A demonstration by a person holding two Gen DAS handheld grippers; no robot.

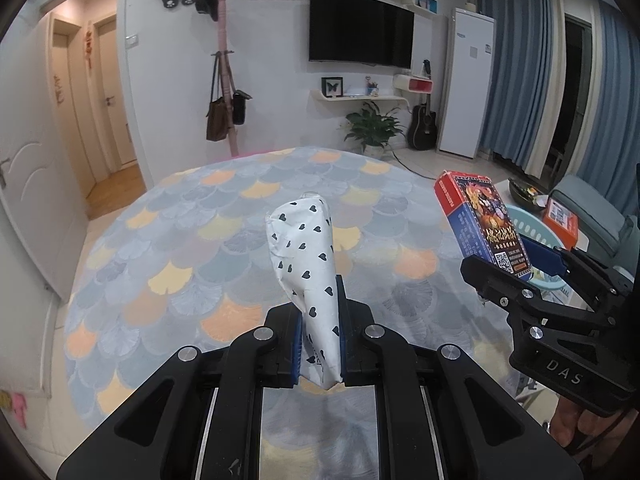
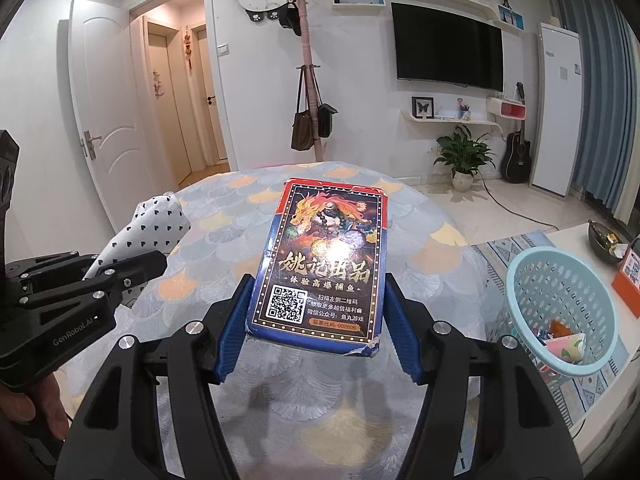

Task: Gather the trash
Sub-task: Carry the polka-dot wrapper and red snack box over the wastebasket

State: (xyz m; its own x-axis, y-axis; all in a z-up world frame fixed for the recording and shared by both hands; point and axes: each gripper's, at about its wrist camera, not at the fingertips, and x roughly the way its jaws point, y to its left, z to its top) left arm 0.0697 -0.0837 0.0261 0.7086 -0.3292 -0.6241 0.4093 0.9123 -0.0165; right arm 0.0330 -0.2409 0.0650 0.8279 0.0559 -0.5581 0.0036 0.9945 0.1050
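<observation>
My left gripper [image 1: 319, 340] is shut on a crumpled white paper bag with black hearts [image 1: 304, 256] and holds it upright above the table; the bag also shows at the left of the right wrist view [image 2: 148, 232]. My right gripper [image 2: 316, 320] is shut on a blue and red card box with a dragon picture [image 2: 324, 264], held above the table. The box also shows at the right of the left wrist view [image 1: 484, 224], where the right gripper [image 1: 516, 280] grips its lower end. A light blue plastic basket [image 2: 520, 280] with some wrappers inside stands right of the table.
The round table [image 1: 200, 240] wears a fan-patterned cloth in grey, orange and yellow. A low side table with an orange box [image 2: 630, 276] and a dark bowl [image 2: 604, 236] stands beyond the basket. A coat rack [image 2: 308, 80], plant [image 2: 464, 156] and guitar [image 2: 516, 156] stand along the far wall.
</observation>
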